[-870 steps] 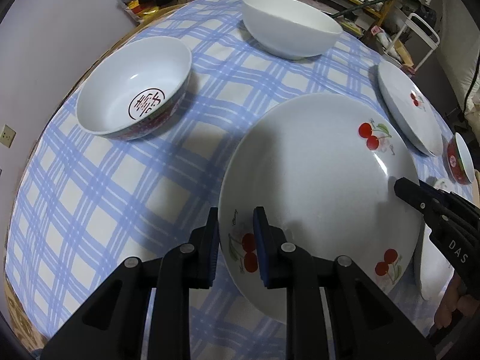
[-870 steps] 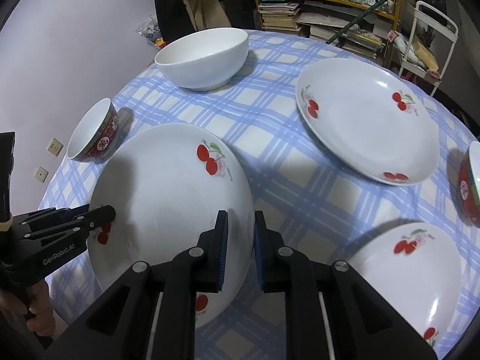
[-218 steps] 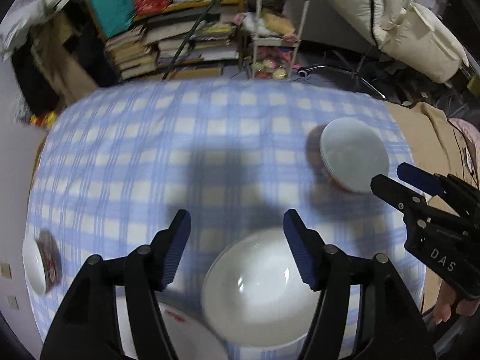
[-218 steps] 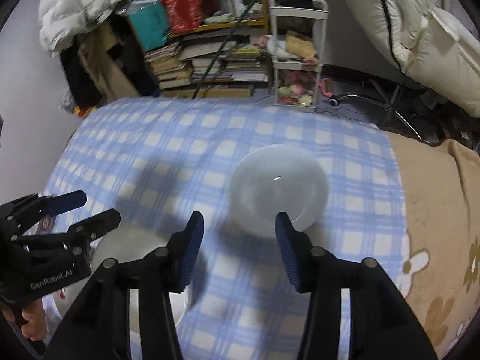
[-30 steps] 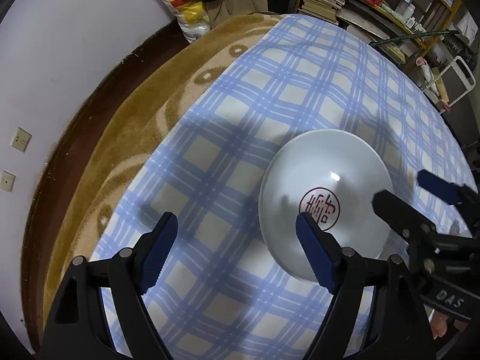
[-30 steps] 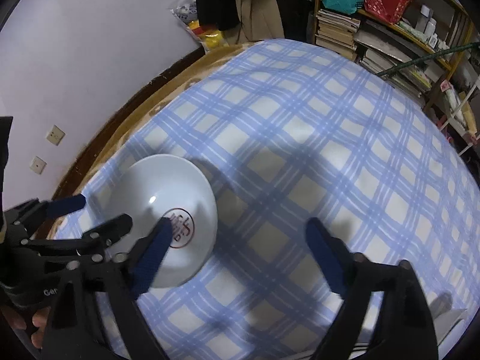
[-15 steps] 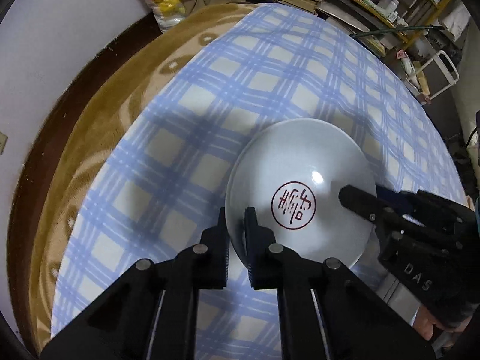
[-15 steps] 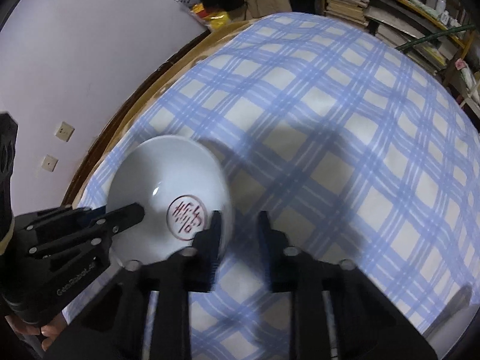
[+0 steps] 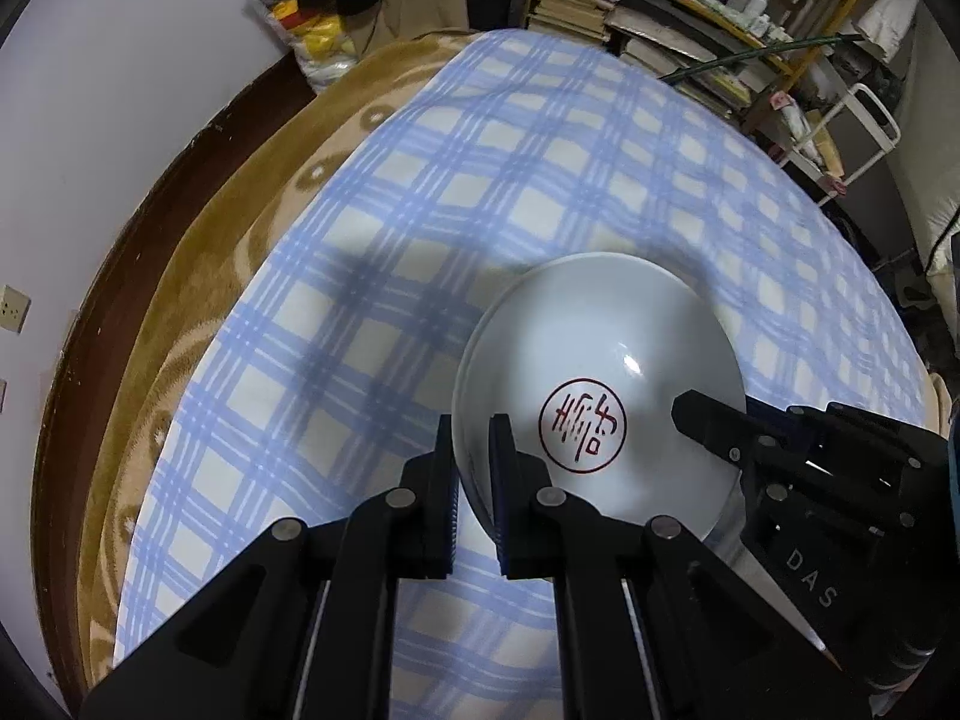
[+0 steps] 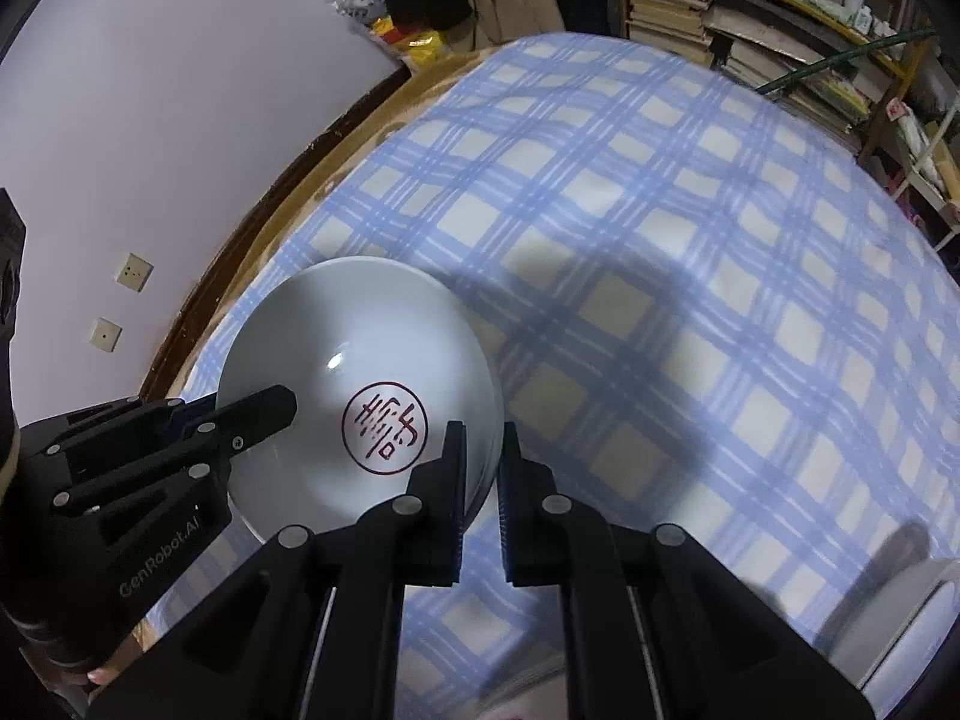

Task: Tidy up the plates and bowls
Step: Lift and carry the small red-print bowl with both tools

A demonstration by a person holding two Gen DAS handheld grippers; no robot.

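Observation:
A white bowl (image 9: 606,360) with a red round character mark inside is held just above the blue checked tablecloth (image 9: 510,180). My left gripper (image 9: 474,468) is shut on the bowl's left rim. My right gripper (image 10: 483,480) is shut on the opposite rim of the same bowl (image 10: 360,336). Each gripper shows in the other's view: the right one (image 9: 708,420) at the bowl's right edge, the left one (image 10: 264,408) at its left edge.
The round table's brown edge (image 9: 150,228) and a tan under-cloth (image 9: 210,252) curve along the left. A white dish rim (image 10: 900,618) shows at the lower right. Shelves of books (image 9: 660,18) and a white wire cart (image 9: 852,126) stand behind the table.
Both grippers were wide open over the bowl a second ago; both have closed on its rim, one on each side. The bowl now looks closer and slightly lifted.

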